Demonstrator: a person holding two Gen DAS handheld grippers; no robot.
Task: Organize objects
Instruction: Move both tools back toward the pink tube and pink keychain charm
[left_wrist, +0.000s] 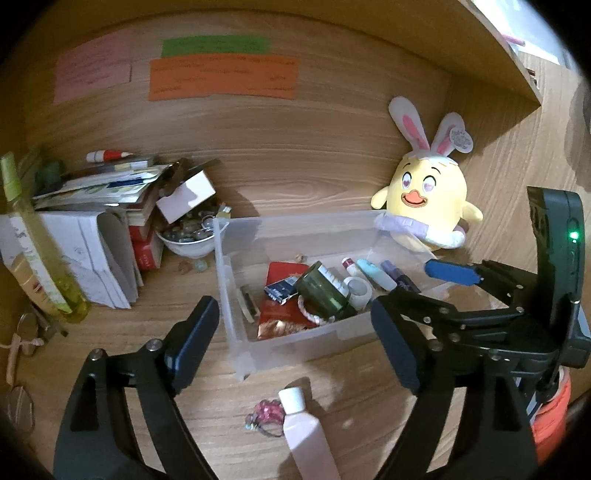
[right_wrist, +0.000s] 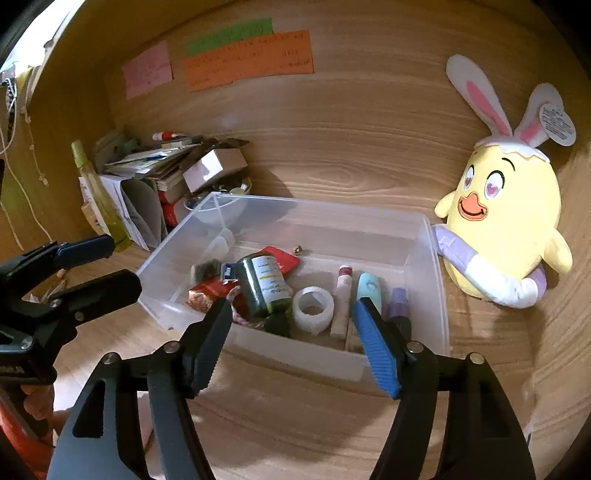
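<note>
The clear plastic bin (right_wrist: 424, 236) sits on the wooden bench (right_wrist: 295, 424) straight ahead of our right claw (right_wrist: 295, 343), its near wall just beyond the 2 fingertips. We hold that claw spread wide with nothing between the fingers; the blue pad (right_wrist: 376, 350) lines up with the bin's near rim. Inside the bin, ahead of the claw, lie a dark green jar (right_wrist: 264, 288) on its side, a roll of clear tape (right_wrist: 313, 304), a white stick with a red cap (right_wrist: 343, 291), a teal tube (right_wrist: 369, 288), a purple tube (right_wrist: 399, 302) and a red packet (right_wrist: 284, 260). The far half of the bin floor is mostly bare.

Our left claw (left_wrist: 295, 332) is also spread and holds nothing. It hangs before the bin's near-left corner (left_wrist: 240, 354). Below and between its fingers, a pink bottle with a white cap (left_wrist: 303, 432) lies on the bench, with a small pink trinket (left_wrist: 266, 415) touching its left side.

Right of the bin a yellow chick plush (right_wrist: 506, 229) leans at the back panel, touching the bin's far-right corner. Left of the bin stand a stack of papers and books (left_wrist: 96, 229) and a white bowl of pebbles (left_wrist: 188, 240), near the bin's left wall, with a strip of bare bench between.
</note>
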